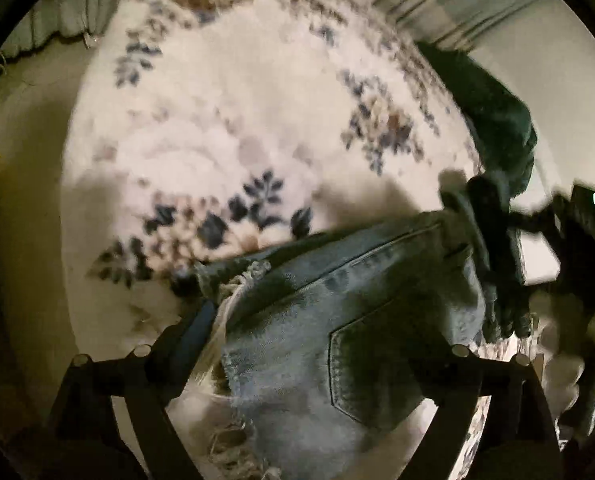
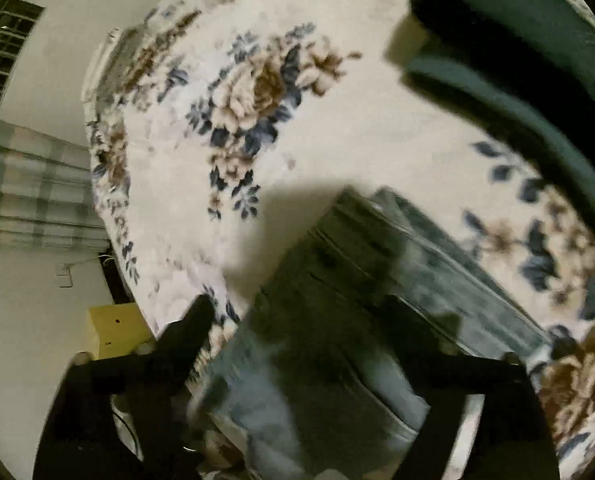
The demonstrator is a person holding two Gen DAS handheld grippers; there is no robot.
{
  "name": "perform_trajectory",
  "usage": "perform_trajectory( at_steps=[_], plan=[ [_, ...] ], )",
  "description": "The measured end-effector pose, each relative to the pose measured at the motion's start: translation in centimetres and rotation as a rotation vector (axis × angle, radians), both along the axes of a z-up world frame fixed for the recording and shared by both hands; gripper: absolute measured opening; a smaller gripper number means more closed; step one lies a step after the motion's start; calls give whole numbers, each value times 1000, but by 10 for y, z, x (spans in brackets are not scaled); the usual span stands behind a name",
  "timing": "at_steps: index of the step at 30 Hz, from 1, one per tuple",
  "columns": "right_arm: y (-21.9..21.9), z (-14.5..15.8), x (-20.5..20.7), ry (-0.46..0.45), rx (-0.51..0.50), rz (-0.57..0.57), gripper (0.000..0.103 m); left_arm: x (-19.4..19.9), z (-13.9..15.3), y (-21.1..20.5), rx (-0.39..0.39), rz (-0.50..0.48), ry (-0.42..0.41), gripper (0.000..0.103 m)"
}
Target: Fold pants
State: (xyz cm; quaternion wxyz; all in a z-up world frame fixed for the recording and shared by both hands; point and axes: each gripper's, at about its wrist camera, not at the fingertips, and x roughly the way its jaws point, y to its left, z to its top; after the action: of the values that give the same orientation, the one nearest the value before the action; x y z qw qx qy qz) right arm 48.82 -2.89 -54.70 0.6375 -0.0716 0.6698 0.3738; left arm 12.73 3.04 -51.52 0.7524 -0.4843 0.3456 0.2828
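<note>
The pants are light blue jeans (image 1: 337, 312) with a back pocket and frayed hems, lying folded on a white floral blanket (image 1: 225, 128). My left gripper (image 1: 305, 344) is wide open, its black fingers (image 1: 185, 340) on either side of the denim near the frayed hem. My right gripper (image 2: 309, 320) is also open, its fingers (image 2: 193, 328) straddling the jeans (image 2: 337, 320) at the waistband end. The right gripper also shows in the left wrist view (image 1: 493, 248), at the jeans' far right edge. Both views are motion-blurred.
A dark green garment (image 2: 529, 64) lies on the blanket at the upper right; it also shows in the left wrist view (image 1: 493, 112). A yellow box (image 2: 113, 328) stands on the floor beside the bed. Plaid curtains (image 2: 29, 184) hang at the left.
</note>
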Motion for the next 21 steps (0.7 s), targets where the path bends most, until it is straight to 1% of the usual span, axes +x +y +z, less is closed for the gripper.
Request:
perform_trajectory(
  at_steps=[2, 4, 6, 7, 8, 9, 11, 13, 15, 17, 19, 21],
  plan=[
    [-18, 11, 2, -24, -1, 12, 95, -8, 9, -9, -12, 22, 2, 89],
    [-40, 21, 3, -50, -8, 16, 97, -20, 16, -28, -76, 75, -42, 88],
    [-63, 26, 6, -57, -23, 4, 97, -24, 14, -51, -167, 135, -77, 88],
    [-75, 24, 7, -48, -27, -8, 97, -25, 9, -64, -221, 167, -92, 88],
    [-86, 20, 10, -32, -30, -19, 97, -26, -2, -81, -296, 210, -104, 88],
    [-103, 15, 12, 0, -30, -36, 97, -21, -10, -90, -342, 232, -115, 88],
    [-117, -2, 17, 68, -17, -71, 97, -12, -38, -111, -450, 288, -132, 88],
    [-125, -22, 22, 157, 15, -97, 97, -5, -62, -121, -508, 355, -148, 88],
    [-128, -39, 27, 186, 15, -105, 97, -1, -80, -123, -543, 436, -162, 88],
    [-127, -55, 31, 208, 14, -105, 97, -1, -95, -119, -576, 544, -195, 88],
    [-124, -71, 35, 230, 14, -107, 97, -1, -100, -114, -592, 623, -209, 88],
    [-123, -86, 37, 266, 33, -124, 97, 1, -98, -110, -603, 672, -213, 88]
  ],
)
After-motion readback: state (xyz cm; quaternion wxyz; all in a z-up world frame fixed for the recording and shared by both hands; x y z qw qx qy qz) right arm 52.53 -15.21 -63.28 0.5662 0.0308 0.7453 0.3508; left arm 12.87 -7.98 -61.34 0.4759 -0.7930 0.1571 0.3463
